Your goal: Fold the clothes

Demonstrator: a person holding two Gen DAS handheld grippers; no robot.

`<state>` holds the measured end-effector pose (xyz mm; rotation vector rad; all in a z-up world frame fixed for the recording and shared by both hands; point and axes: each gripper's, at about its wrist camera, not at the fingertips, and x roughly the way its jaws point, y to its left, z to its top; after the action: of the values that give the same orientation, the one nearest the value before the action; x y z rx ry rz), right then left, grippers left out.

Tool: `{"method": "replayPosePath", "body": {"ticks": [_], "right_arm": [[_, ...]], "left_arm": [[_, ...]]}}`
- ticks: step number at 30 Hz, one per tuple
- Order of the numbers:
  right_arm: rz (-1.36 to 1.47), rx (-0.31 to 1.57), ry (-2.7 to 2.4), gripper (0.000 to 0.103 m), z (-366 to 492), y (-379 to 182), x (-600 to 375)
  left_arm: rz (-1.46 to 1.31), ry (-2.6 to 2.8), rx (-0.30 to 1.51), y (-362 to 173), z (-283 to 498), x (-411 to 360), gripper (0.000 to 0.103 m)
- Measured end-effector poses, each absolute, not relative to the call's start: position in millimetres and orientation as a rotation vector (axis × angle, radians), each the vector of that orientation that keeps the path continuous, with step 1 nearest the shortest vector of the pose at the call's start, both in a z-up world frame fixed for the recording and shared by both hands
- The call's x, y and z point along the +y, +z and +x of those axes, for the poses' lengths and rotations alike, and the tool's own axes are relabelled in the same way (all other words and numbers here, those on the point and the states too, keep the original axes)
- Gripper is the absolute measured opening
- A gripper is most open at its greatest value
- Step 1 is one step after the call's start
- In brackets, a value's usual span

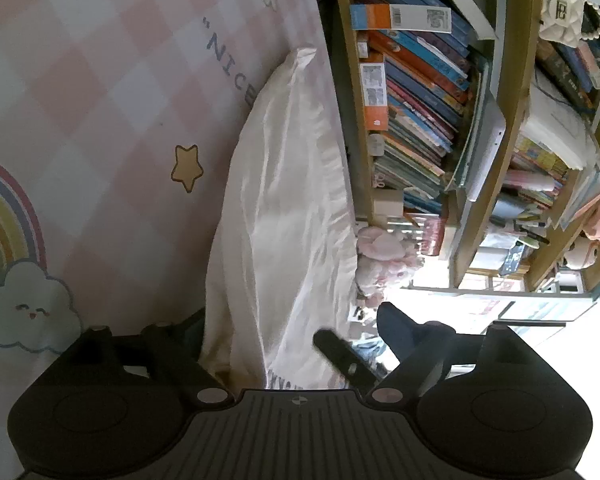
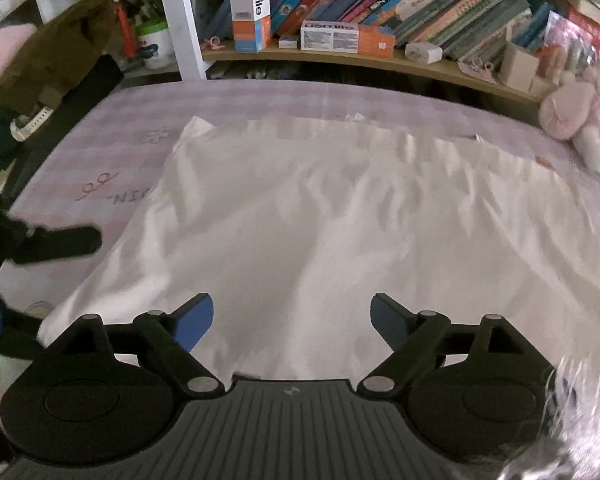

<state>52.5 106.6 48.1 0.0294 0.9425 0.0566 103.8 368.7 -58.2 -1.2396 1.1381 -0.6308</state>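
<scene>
A white garment (image 2: 320, 216) lies spread flat on a pink checked bedsheet (image 2: 100, 152). In the left wrist view the garment (image 1: 284, 216) runs up the middle beside the bookshelf. My right gripper (image 2: 290, 320) is open, its blue-padded fingers just above the garment's near edge, nothing between them. My left gripper (image 1: 288, 332) is open at the garment's end; its left finger is hidden behind the cloth. The left gripper also shows in the right wrist view (image 2: 56, 242), beside the garment's left edge.
A bookshelf (image 2: 380, 12) full of books stands along the far side of the bed. A pink plush toy (image 2: 576, 116) lies at the far right. The sheet (image 1: 100, 100) carries a rainbow, cloud and star print.
</scene>
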Motion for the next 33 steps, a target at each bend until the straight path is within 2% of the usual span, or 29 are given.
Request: {"method": "replayPosePath", "body": {"ticks": [6, 9, 12, 14, 15, 17, 22, 33], "right_arm": [[-0.04, 0.982, 0.101, 0.088, 96.7, 49.4, 113.9], [-0.048, 0.976, 0.105, 0.088, 121.1, 55.8, 117.6], [-0.086, 0.984, 0.121, 0.088, 147.6, 63.4, 124.9], [-0.122, 1.001, 0.132, 0.088, 165.7, 66.9, 132.1], [-0.141, 1.015, 0.134, 0.088, 174.0, 67.7, 136.3], [-0.168, 1.053, 0.15, 0.088, 189.9, 66.6, 143.4], [-0.179, 1.106, 0.191, 0.088, 214.6, 60.1, 158.8], [-0.119, 1.185, 0.228, 0.086, 240.8, 63.7, 185.3]], "left_arm": [[-1.226, -0.612, 1.13, -57.6, 101.2, 368.2, 0.08], [-1.203, -0.59, 1.125, -56.4, 99.2, 366.1, 0.073], [-1.206, -0.558, 1.135, -59.2, 97.7, 366.8, 0.061], [-1.217, -0.53, 1.15, -63.5, 96.8, 368.1, 0.043], [-1.223, -0.511, 1.164, -66.5, 96.4, 368.5, 0.037], [-1.223, -0.474, 1.192, -71.4, 95.9, 368.8, 0.017], [-1.136, -0.442, 1.195, -63.5, 95.5, 366.4, 0.01], [-0.777, -0.674, 1.0, 3.3, 97.3, 331.1, 0.009]]}}
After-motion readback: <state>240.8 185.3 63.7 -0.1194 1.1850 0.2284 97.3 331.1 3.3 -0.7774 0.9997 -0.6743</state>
